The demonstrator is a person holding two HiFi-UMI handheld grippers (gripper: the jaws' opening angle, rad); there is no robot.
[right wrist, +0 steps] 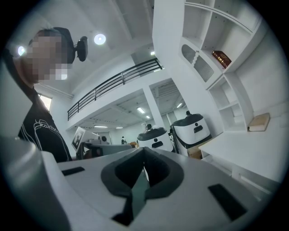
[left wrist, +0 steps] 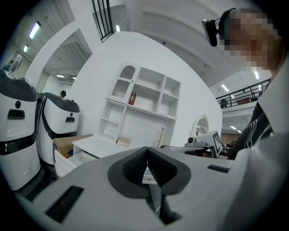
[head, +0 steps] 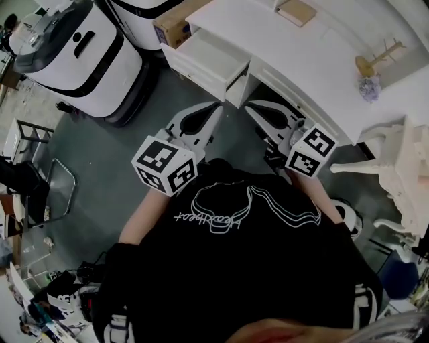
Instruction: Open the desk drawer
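The white desk (head: 315, 60) runs across the upper right of the head view. Its left drawer (head: 196, 71) stands pulled out toward me, and its inside looks empty. My left gripper (head: 216, 109) is held level just in front of that drawer, jaws shut with nothing between them. My right gripper (head: 249, 107) hangs beside it, before the dark gap under the desk, also shut and empty. In the left gripper view the dark pads (left wrist: 135, 166) meet, and the open drawer (left wrist: 67, 163) shows at the left. The pads (right wrist: 156, 168) touch in the right gripper view too.
Two white machines with black trim (head: 80, 47) stand left of the desk, with a cardboard box (head: 175, 25) beside the drawer. On the desk lie a book (head: 295, 11) and a small wooden stand (head: 374, 60). A metal chair (head: 47, 191) is at the left, a white ornate chair (head: 402, 167) at the right.
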